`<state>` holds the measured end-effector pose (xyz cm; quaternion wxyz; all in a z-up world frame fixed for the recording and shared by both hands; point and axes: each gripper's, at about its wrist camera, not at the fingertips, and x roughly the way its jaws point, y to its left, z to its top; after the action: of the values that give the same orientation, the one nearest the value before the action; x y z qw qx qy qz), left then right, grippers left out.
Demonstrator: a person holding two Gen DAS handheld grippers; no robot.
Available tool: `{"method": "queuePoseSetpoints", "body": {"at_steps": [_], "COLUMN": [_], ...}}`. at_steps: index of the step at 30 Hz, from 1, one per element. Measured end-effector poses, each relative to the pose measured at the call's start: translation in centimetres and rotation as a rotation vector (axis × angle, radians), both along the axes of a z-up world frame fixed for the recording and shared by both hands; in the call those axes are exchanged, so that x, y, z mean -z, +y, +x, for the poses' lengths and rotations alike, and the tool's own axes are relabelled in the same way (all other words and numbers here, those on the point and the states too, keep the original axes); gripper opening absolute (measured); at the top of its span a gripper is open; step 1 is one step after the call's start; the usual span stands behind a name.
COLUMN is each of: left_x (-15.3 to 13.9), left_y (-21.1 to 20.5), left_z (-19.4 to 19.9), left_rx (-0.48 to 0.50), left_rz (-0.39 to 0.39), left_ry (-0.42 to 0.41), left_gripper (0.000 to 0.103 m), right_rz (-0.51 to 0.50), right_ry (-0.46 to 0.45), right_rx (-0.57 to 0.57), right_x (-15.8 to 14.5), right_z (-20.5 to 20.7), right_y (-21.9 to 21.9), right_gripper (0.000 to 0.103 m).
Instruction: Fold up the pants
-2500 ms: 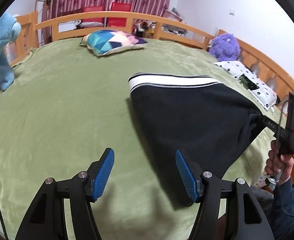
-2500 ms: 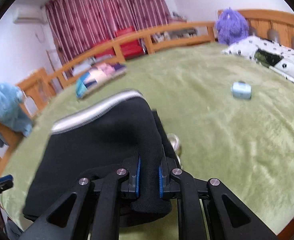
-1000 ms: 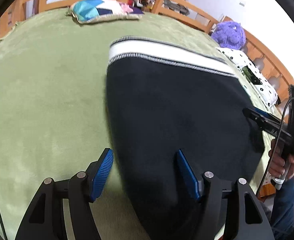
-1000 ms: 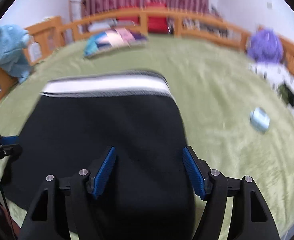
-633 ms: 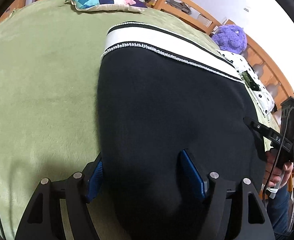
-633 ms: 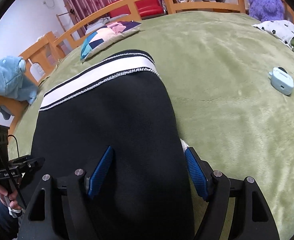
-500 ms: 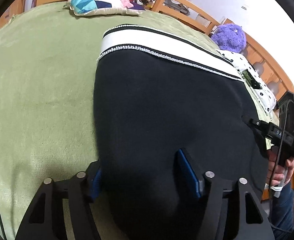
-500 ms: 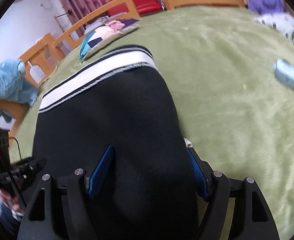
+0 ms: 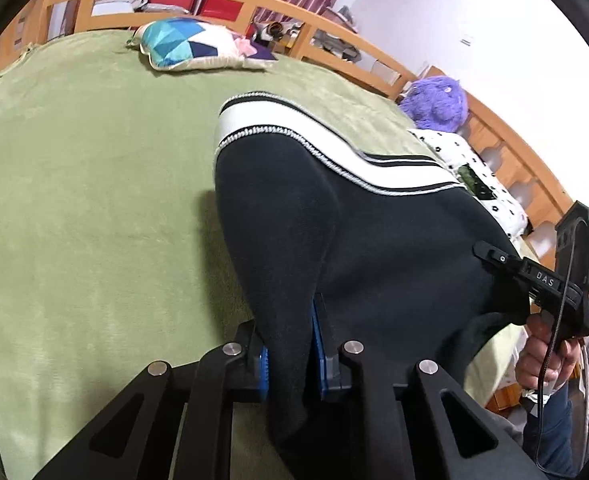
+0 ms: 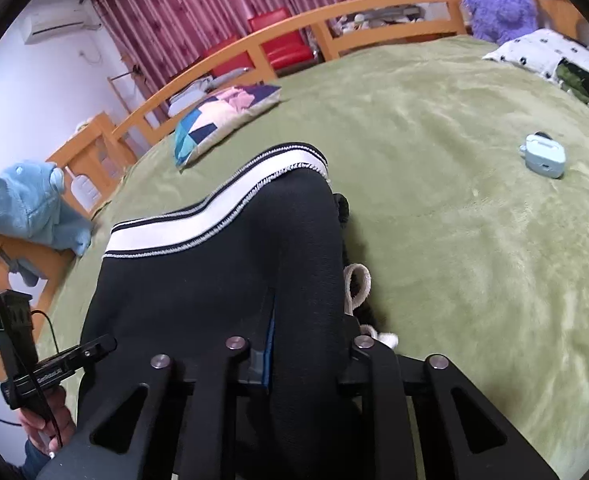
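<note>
Black pants (image 9: 394, 248) with a white, black-striped waistband (image 9: 294, 136) lie on the green bed, waistband at the far end. My left gripper (image 9: 290, 356) is shut on the near left edge of the pants, and the cloth rises in a ridge from its pads. My right gripper (image 10: 306, 344) is shut on the near right edge of the pants (image 10: 222, 280), which drape over its fingers. A white drawstring (image 10: 356, 280) pokes out at the right. Each gripper shows in the other's view, the right one (image 9: 534, 280) and the left one (image 10: 54, 368).
The green blanket (image 9: 74, 200) covers the bed inside a wooden rail (image 9: 254, 0). A patterned cushion (image 9: 190, 48) lies at the far side, a purple plush (image 10: 498, 0) and a dotted pillow (image 10: 550, 56) at the right. A small light-blue case (image 10: 542, 156) lies right of the pants.
Both grippers were open over the near edge of the pants; both have closed on the cloth and lifted it slightly, so it bunches up toward the waistband.
</note>
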<state>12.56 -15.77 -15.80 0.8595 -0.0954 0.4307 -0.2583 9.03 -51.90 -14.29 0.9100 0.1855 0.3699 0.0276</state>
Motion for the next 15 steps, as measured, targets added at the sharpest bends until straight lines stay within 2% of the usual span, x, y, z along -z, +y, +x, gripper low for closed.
{"method": "queuePoseSetpoints", "body": {"at_steps": [4,8,15], "left_x": [-1.3,-2.3,-3.4], "left_y": [3.1,8.3,15.0], "left_z": [-0.8,-0.6,-0.9], "left_rx": [-0.031,-0.093,-0.165], "left_rz": [0.01,0.006,0.104], "left_ry": [-0.037,-0.05,-0.105], "left_gripper": [0.015,0.012,0.011], "right_rz": [0.011,0.008,0.057], "right_ry": [-0.009,0.001,-0.029], "right_rx": [-0.013,-0.075,-0.173], "right_x": [-1.5,-1.7,-2.3], "right_z": [-0.5,-0.6,0.1], "right_y": [2.6,6.7,14.9], "right_gripper": [0.016,0.016,0.016]}}
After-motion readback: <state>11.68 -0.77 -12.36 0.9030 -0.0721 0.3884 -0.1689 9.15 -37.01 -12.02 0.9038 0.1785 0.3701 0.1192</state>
